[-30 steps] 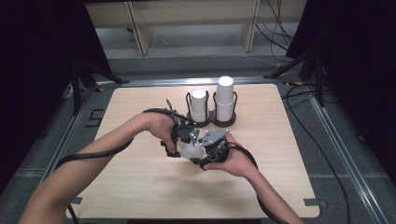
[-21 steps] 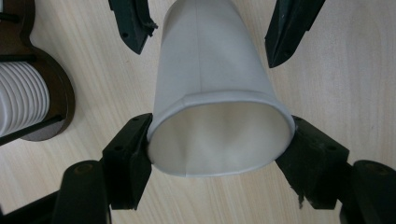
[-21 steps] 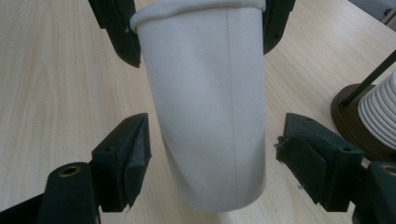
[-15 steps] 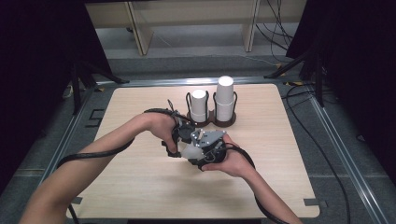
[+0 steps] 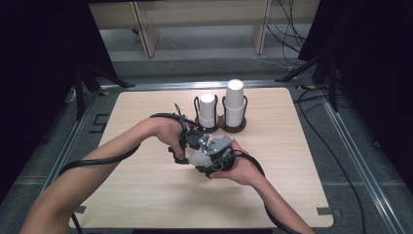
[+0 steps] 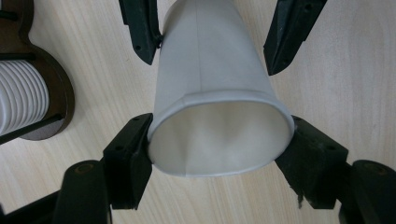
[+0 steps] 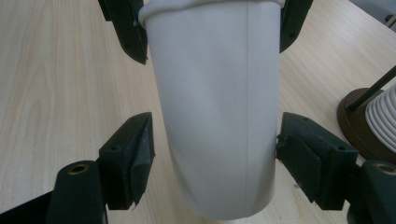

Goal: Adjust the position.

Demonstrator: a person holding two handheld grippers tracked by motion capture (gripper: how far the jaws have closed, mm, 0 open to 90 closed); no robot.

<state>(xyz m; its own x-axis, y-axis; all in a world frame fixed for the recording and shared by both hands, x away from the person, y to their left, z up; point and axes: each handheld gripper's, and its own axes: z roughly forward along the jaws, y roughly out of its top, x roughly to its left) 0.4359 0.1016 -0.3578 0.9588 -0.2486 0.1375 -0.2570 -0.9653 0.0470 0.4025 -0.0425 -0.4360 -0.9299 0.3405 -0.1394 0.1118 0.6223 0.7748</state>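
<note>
A white paper cup (image 5: 197, 159) is held on its side above the middle of the table, between my two grippers. My left gripper (image 6: 219, 149) is shut on the cup (image 6: 210, 70) at its rim, and the open mouth faces this camera. My right gripper (image 7: 215, 140) straddles the cup (image 7: 215, 93) near its base. Its jaws have just been closing. One pad (image 7: 299, 154) touches the cup's wall, while the other pad (image 7: 135, 154) stands a sliver off it. In the high view the left gripper (image 5: 187, 146) and right gripper (image 5: 214, 152) point at each other.
Behind the hands, a dark round holder (image 5: 234, 127) with wire posts carries two stacks of white cups, a shorter one (image 5: 208, 109) and a taller one (image 5: 234, 103). One stack (image 6: 18, 98) lies close beside the grippers. The wooden table (image 5: 292, 161) has open surface on all sides.
Hardly anything differs in the high view. Both hands keep to the table's middle with the cup between the grippers.
</note>
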